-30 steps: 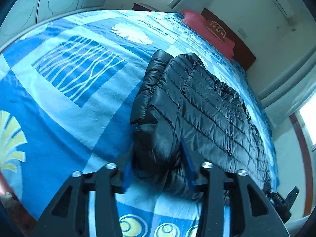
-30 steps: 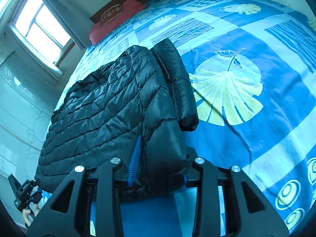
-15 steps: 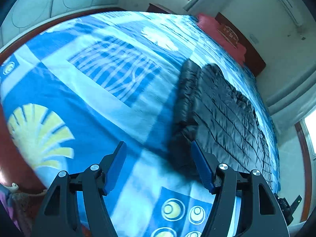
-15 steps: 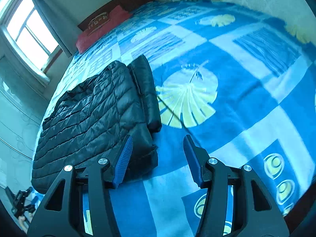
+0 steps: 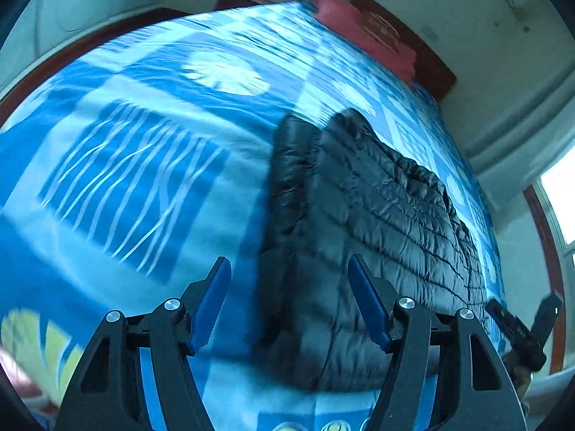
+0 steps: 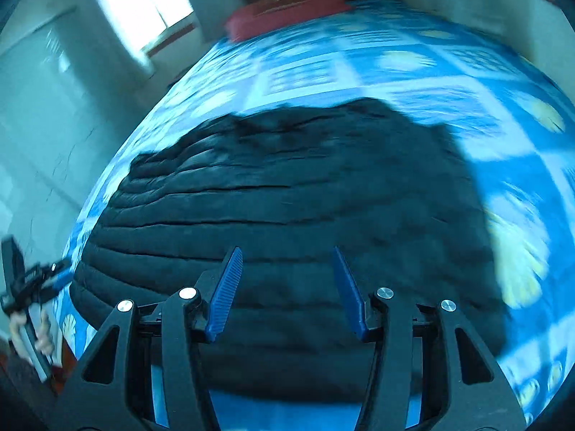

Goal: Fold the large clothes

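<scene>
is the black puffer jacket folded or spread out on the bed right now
Partly folded: the black puffer jacket lies flat on the bed, one sleeve tucked along its side.

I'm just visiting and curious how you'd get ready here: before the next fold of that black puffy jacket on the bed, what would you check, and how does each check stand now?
1. Left tool open and empty: ok, its blue pads stand apart with nothing between them.
2. Right tool open and empty: ok, same.
3. Black jacket resting on the bedspread, held by neither tool: ok.
4. Sleeve tucked in: cannot tell; a long strip lies along the jacket's edge.
5. Jacket lying flat, no bunching: cannot tell, the right view is blurred.
6. Room beside the jacket to fold: ok, open bedspread shows alongside.
</scene>
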Demonstrator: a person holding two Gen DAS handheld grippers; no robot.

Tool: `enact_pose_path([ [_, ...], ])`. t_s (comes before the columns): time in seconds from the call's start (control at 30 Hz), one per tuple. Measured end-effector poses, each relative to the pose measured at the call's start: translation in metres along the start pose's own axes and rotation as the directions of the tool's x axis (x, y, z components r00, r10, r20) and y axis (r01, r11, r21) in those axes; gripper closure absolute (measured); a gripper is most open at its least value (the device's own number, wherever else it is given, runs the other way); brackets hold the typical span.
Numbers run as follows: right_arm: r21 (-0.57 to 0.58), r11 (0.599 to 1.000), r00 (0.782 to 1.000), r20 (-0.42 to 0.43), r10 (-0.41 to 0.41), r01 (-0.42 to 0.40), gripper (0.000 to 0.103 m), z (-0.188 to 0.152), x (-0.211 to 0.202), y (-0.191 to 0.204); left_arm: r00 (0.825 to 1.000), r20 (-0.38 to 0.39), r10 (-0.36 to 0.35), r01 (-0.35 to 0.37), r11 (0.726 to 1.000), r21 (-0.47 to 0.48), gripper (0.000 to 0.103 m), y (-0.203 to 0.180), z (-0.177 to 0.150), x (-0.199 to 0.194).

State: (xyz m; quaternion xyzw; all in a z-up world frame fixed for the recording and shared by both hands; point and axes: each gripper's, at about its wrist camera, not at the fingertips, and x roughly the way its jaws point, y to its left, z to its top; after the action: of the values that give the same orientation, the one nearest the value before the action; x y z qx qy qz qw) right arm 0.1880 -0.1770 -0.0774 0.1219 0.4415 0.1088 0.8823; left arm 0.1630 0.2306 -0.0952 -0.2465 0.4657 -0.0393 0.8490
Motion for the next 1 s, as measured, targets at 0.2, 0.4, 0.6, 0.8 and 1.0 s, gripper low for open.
enact_pose_path([
  [0.2, -0.073, 0.997, 1.000, -0.002, -0.018, 0.018, 0.063, 0.029, 0.049, 0.047, 0.998, -0.017, 0.059, -0.059, 0.997, 0.044, 0.036, -0.006, 0.023, 0.028],
  [0.4, -0.126, 0.987, 0.991, -0.078, -0.106, 0.095, 0.063, 0.019, 0.104, 0.055, 0.998, -0.044, 0.053, -0.051, 0.998, 0.045, 0.036, -0.006, 0.034, 0.048],
  [0.6, -0.151, 0.981, 0.989, -0.061, -0.132, 0.122, 0.062, 0.010, 0.111, 0.056, 0.997, -0.076, 0.023, -0.020, 0.999, 0.035, 0.036, -0.007, 0.045, 0.063],
  [0.8, -0.147, 0.982, 0.990, -0.055, -0.128, 0.119, 0.062, 0.008, 0.114, 0.056, 0.993, -0.118, 0.001, 0.004, 0.999, 0.046, 0.032, -0.010, 0.047, 0.075],
  [1.0, -0.144, 0.983, 0.991, -0.051, -0.124, 0.115, 0.062, 0.006, 0.114, 0.055, 0.991, -0.131, -0.005, 0.015, 0.997, 0.076, 0.031, -0.017, 0.046, 0.080],
])
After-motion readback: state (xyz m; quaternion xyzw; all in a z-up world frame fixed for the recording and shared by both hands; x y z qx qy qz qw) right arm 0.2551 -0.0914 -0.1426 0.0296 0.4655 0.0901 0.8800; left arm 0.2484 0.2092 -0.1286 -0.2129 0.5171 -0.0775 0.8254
